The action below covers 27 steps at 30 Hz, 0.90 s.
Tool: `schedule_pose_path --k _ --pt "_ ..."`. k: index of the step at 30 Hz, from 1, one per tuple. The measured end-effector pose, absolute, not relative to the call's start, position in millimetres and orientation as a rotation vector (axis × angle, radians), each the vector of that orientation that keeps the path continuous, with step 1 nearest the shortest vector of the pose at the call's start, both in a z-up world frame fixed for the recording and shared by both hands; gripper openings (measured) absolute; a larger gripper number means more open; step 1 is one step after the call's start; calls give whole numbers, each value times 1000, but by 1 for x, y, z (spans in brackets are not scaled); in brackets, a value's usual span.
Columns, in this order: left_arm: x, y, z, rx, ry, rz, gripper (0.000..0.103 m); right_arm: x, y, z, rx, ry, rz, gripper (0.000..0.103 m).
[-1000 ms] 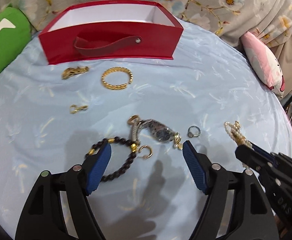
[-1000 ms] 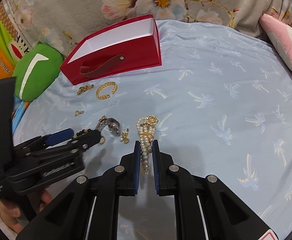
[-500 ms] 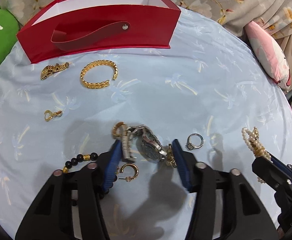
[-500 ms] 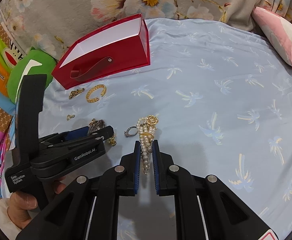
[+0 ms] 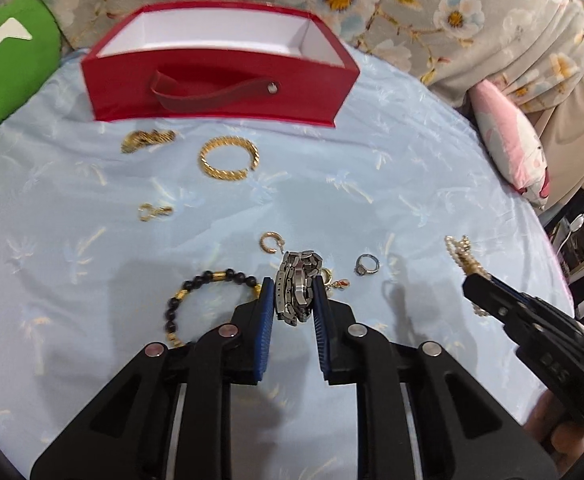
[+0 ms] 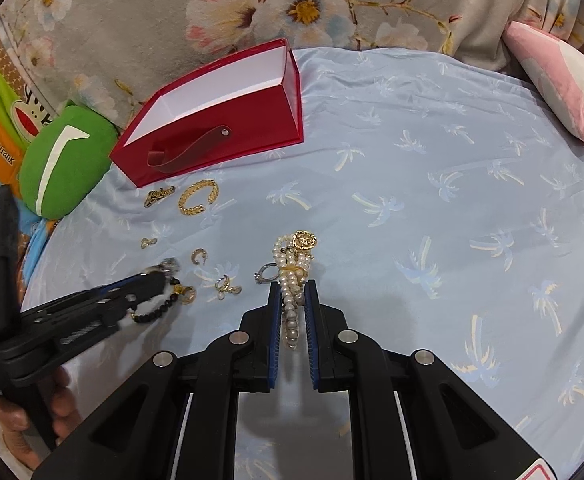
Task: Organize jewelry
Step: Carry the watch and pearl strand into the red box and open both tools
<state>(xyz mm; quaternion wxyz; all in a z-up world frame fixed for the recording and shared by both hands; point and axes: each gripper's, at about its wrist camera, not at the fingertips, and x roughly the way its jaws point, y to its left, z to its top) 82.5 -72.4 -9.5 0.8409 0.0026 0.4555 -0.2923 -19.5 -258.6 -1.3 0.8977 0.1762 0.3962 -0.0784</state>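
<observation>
Two grippers, both loaded. My left gripper (image 5: 293,294) has its jaws closing, and the folded metal watch (image 5: 297,292) is between the blue pads (image 5: 267,304), band bunched up on edge, apparently lifted just clear of the sheet; I judge the bunching is simply what a slack link band does when squeezed from both sides. My right gripper (image 6: 293,304) is clamped on the pearl strand (image 6: 292,280), gold medallion end hanging forward, low over the middle of the bed.

Loose pieces lie on the blue sheet (image 5: 412,184) between me and the red box (image 5: 220,80), which sits open-topped at the far edge, strap handle facing me, its visible interior white and bare. My guess is that both loads are bound for it.

- gold cuff bracelet (image 5: 229,158) and a gold chain piece (image 5: 147,140) just in front of the box
- small gold clasp (image 5: 154,212) toward the left edge
- gold hoop earring (image 5: 271,242) just beyond the watch
- black bead bracelet (image 5: 196,300) beside my left jaw
- silver ring (image 5: 367,264) to the right of the watch

Surface: a bed, soft sheet with a palm print, slightly wrinkled. Floral fabric behind, green cushion (image 5: 8,64) at the far left corner, pink pillow (image 5: 508,148) at the right edge.
</observation>
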Motion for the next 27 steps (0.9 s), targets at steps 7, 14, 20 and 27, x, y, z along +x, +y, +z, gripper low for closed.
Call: schedule_pose_path --k 7,14,20,27 --pt "86 -16 52 -70 843 -551 18 -19 -249 22 348 774 -128 10" --pt "105 27 106 -83 714 -463 18 -3 -237 64 294 698 -71 10" --pt "130 30 139 -60 618 -445 18 39 -231 104 266 625 -2 10" --pt "197 7 147 -18 582 -424 18 125 -235 136 223 583 21 10"
